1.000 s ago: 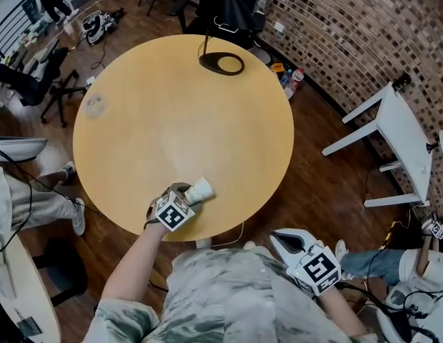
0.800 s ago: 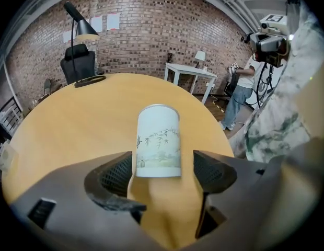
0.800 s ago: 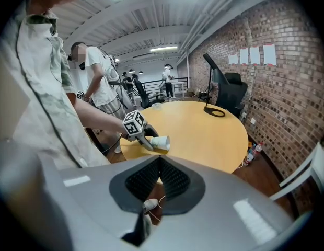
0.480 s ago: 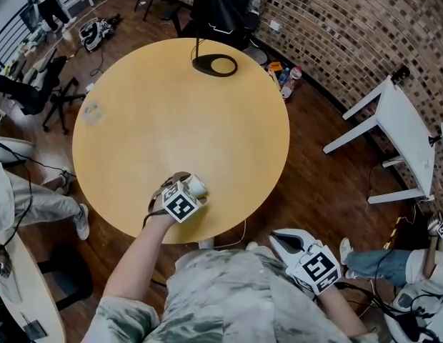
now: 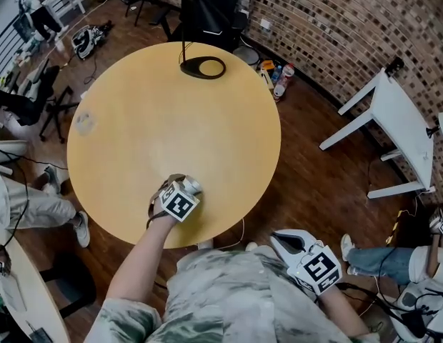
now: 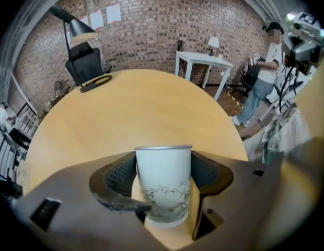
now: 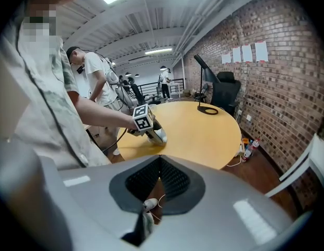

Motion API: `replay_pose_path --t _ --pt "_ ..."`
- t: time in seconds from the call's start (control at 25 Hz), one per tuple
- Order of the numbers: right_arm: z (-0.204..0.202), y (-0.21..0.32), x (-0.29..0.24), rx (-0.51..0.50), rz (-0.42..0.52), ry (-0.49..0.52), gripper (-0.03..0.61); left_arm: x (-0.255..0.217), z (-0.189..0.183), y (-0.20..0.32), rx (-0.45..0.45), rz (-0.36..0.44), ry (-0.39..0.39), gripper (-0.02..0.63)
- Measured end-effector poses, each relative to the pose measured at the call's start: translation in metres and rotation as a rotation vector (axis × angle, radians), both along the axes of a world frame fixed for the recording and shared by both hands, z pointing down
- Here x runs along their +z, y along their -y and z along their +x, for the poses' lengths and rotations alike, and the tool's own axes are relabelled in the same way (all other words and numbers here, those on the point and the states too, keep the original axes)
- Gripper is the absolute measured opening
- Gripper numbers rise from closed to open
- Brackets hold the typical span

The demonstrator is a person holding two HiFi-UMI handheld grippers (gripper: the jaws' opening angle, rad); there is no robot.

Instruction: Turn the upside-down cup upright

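Near the counter's (image 5: 171, 98) front edge, the left hand-held gripper (image 6: 163, 162), its jaws just closing, grasps the upright cup (image 6: 164, 188) to steady it.

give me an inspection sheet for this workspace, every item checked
surface: round wooden table, faint mark near its left edge
job's things: paper cup near the table's near edge, wide rim end topmost in the left gripper view
clutter: black lamp base at the far edge
grippers: left gripper jaws have just been closing, pads on the cup; right gripper shut, empty, off the table
cables: white cord below the near edge
surroundings: brick wall, white side table, bottles on the floor
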State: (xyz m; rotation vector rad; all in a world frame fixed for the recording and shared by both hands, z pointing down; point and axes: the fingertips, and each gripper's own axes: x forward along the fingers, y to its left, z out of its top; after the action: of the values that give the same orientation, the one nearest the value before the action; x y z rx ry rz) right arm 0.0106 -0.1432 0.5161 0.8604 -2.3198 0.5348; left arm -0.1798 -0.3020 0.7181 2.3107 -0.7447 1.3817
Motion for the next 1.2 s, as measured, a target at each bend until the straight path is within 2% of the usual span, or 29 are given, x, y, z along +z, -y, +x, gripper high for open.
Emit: replay_pose_path --t 0.12,0.2,0.44,0.52,0.8,1.2 --pt "-0.002 0.001 0.001 -0.009 -0.005 -0.001 0.002 -0.023 0.010 0.015 -0.087 0.096 -0.212 0.319" --pt "-0.002 0.001 0.001 -0.017 -0.011 -0.008 0.002 -0.032 0.015 0.023 -0.124 0.154 -0.318 0.319" --pt "0.004 0.003 -0.002 -0.017 -0.035 -0.030 0.002 -0.045 0.024 0.037 -0.142 0.321 -0.490 0.317" --pt "0.003 0.003 -0.002 -0.015 -0.042 -0.042 0.002 -0.044 0.022 0.039 -0.166 0.350 -0.554 0.318" --pt "-0.013 0.010 -0.006 -0.044 -0.042 -0.078 0.002 -0.037 0.007 0.028 -0.191 0.378 -0.632 0.319" --pt "-0.036 0.005 -0.002 -0.047 -0.060 -0.077 0.002 -0.036 -0.006 0.005 -0.132 0.363 -0.593 0.327"
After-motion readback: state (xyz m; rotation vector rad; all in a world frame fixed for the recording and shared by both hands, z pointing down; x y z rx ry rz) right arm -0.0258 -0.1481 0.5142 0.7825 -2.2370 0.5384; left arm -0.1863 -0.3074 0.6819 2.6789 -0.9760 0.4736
